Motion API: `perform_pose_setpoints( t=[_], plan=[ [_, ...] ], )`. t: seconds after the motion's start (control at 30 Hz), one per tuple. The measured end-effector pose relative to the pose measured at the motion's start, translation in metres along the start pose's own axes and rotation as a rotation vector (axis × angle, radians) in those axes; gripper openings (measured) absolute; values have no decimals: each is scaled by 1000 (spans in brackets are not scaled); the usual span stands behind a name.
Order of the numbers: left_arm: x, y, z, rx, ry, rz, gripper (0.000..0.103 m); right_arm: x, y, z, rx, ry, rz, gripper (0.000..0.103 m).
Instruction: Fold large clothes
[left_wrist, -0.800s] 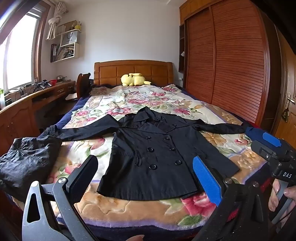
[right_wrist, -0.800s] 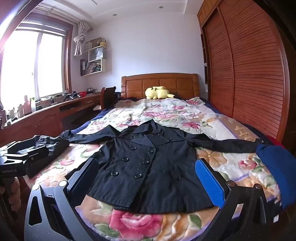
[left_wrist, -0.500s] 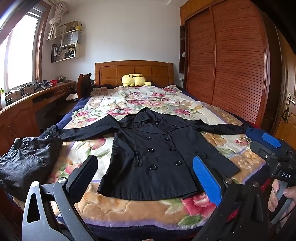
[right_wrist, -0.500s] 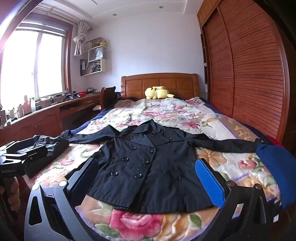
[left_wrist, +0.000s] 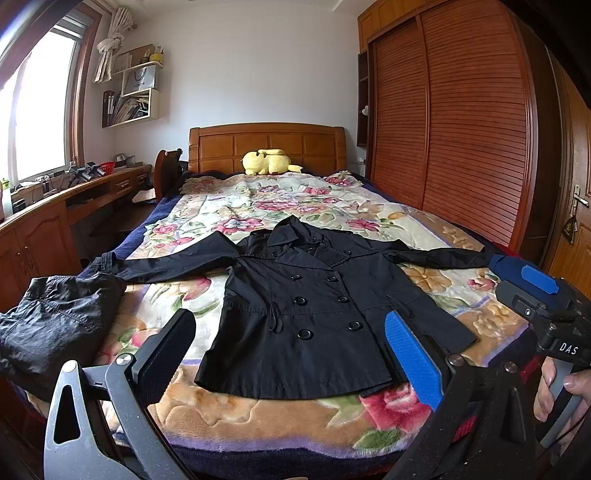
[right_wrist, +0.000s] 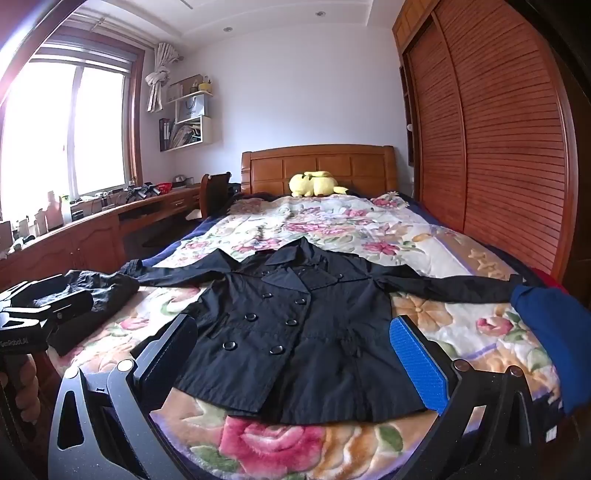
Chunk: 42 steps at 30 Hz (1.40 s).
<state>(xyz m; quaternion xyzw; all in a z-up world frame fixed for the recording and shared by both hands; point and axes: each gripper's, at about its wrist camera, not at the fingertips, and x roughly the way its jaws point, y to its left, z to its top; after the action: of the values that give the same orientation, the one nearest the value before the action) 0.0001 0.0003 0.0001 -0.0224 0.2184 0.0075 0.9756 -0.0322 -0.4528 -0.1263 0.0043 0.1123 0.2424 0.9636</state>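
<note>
A black double-breasted coat (left_wrist: 317, 314) lies flat, front up, on the floral bed cover (left_wrist: 258, 199), sleeves spread to both sides, collar toward the headboard. It also shows in the right wrist view (right_wrist: 306, 332). My left gripper (left_wrist: 291, 354) is open and empty, held above the foot of the bed before the coat's hem. My right gripper (right_wrist: 295, 362) is open and empty, also before the hem. The right gripper's body (left_wrist: 546, 314) shows at the right of the left wrist view. The left gripper's body (right_wrist: 37, 317) shows at the left of the right wrist view.
A crumpled black garment (left_wrist: 55, 321) lies at the bed's left corner. A blue garment (right_wrist: 554, 332) lies at the right edge. A yellow plush toy (left_wrist: 267, 161) sits by the headboard. A wooden desk (left_wrist: 55, 206) runs along the left, a slatted wardrobe (left_wrist: 461, 129) along the right.
Both grippers have barely moved; the left one has drifted slightly closer to the bed. The coat lies as before.
</note>
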Motion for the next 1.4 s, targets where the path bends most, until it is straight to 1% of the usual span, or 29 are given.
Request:
perform_pose_setpoints(
  t=[0.2,0.53,1.4],
  plan=[
    [-10,0,7,1,-1,1,103,0,0,0,0,1,0,103],
    [-13,-3,10,2,-2,2,103,0,0,0,-3,3,3,103],
    [-11,0,4,2,-9,3,103,-2,2,2,-4,3,7,103]
  ],
)
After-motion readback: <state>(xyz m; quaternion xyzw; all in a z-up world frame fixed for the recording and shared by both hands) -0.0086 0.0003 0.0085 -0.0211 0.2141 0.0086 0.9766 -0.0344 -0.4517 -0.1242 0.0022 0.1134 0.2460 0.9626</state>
